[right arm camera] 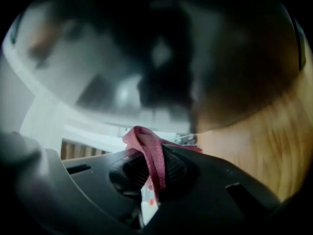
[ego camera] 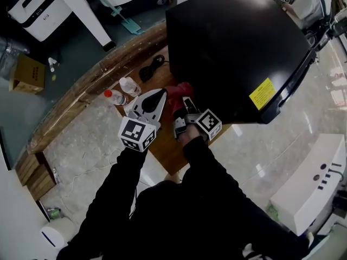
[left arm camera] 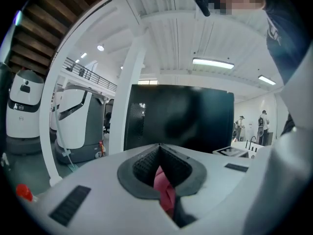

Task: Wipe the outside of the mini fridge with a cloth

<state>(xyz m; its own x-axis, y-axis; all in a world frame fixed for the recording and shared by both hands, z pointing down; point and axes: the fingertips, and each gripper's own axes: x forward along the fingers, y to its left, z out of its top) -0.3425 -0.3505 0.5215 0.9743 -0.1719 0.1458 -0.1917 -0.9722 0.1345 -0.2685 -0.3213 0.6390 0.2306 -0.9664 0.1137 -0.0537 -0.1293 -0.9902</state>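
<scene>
The black mini fridge point(ego camera: 233, 47) stands on a wooden table point(ego camera: 162, 145), a yellow label on its front. A red cloth point(ego camera: 178, 95) is bunched against the fridge's lower near corner, held between both grippers. My left gripper point(ego camera: 160, 97) is shut on one part of the cloth point(left arm camera: 164, 189), facing the fridge's dark side point(left arm camera: 181, 119). My right gripper point(ego camera: 184, 106) is shut on another fold of the cloth point(right arm camera: 149, 155), pressed close to the blurred black fridge wall point(right arm camera: 161, 58).
Two plastic bottles point(ego camera: 122, 91) lie on the table left of the grippers, with a black cable point(ego camera: 149, 69) behind them. The table's raised wooden edge point(ego camera: 81, 99) runs to the left. A white machine point(ego camera: 314, 183) stands on the floor at right.
</scene>
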